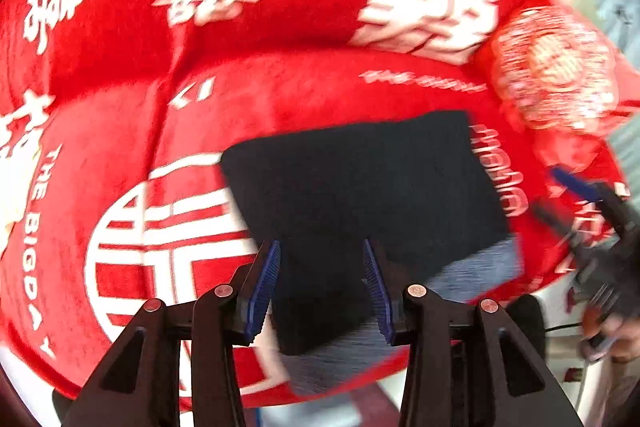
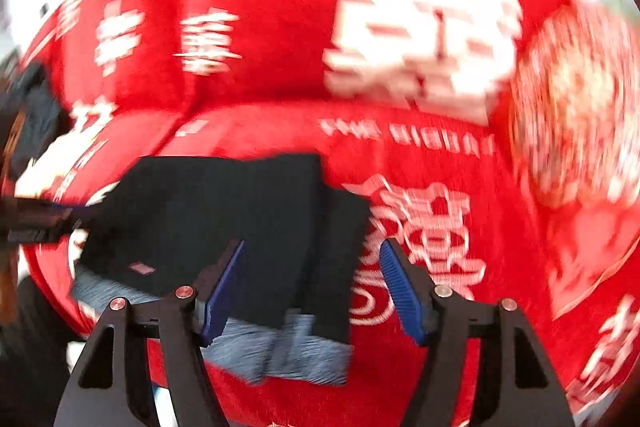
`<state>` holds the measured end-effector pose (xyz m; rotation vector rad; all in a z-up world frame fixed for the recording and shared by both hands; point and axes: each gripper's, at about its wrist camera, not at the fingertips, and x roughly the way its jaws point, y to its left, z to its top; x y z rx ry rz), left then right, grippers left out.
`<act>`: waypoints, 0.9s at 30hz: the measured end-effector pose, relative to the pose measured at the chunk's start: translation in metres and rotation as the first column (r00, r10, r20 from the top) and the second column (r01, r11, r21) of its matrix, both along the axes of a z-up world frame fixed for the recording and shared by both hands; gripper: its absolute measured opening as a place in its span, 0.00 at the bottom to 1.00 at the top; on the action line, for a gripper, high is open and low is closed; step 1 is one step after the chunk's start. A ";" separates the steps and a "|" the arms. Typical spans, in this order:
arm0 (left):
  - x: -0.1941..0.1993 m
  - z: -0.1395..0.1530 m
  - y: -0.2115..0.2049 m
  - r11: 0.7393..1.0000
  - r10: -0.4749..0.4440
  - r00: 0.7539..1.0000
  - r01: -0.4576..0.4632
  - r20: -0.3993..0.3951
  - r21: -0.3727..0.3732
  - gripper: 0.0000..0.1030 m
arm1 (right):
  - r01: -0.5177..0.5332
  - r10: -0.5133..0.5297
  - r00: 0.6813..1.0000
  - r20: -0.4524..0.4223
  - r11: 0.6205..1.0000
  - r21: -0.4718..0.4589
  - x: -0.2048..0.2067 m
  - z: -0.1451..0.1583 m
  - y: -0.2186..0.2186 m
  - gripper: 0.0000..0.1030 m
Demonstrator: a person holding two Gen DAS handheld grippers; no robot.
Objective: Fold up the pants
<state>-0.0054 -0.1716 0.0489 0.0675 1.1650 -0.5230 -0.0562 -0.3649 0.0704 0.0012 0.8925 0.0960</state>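
Note:
The pants (image 1: 360,187) are dark navy with a grey ribbed waistband (image 1: 472,271), folded into a compact rectangle on a red blanket (image 1: 280,87). They also show in the right wrist view (image 2: 224,219) with the grey band (image 2: 288,351) nearest the camera. My left gripper (image 1: 322,291) is open and empty, hovering over the near part of the pants. My right gripper (image 2: 316,291) is open and empty above the pants' right edge. The right gripper also shows at the right edge of the left wrist view (image 1: 600,219). Both views are motion-blurred.
The red blanket (image 2: 400,147) with white characters and lettering covers the surface. A red and white patterned round cushion (image 1: 556,67) lies at the far right; it also shows in the right wrist view (image 2: 580,107). The left gripper shows at the left edge (image 2: 32,215).

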 end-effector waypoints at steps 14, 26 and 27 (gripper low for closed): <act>-0.024 -0.056 -0.027 0.982 -0.141 0.989 0.145 -0.044 0.118 0.42 | -0.178 0.186 0.959 -0.214 0.982 0.058 -0.001 -0.069 0.042 0.69; 0.053 -0.065 -0.058 0.979 -0.033 0.999 0.040 -0.038 0.198 0.42 | 0.009 0.000 0.955 -0.298 1.000 0.026 0.107 -0.094 0.011 0.74; 0.049 -0.062 -0.061 0.974 -0.045 0.999 0.051 -0.030 0.219 0.42 | 0.015 -0.006 0.958 -0.287 0.999 0.029 0.105 -0.089 0.012 0.77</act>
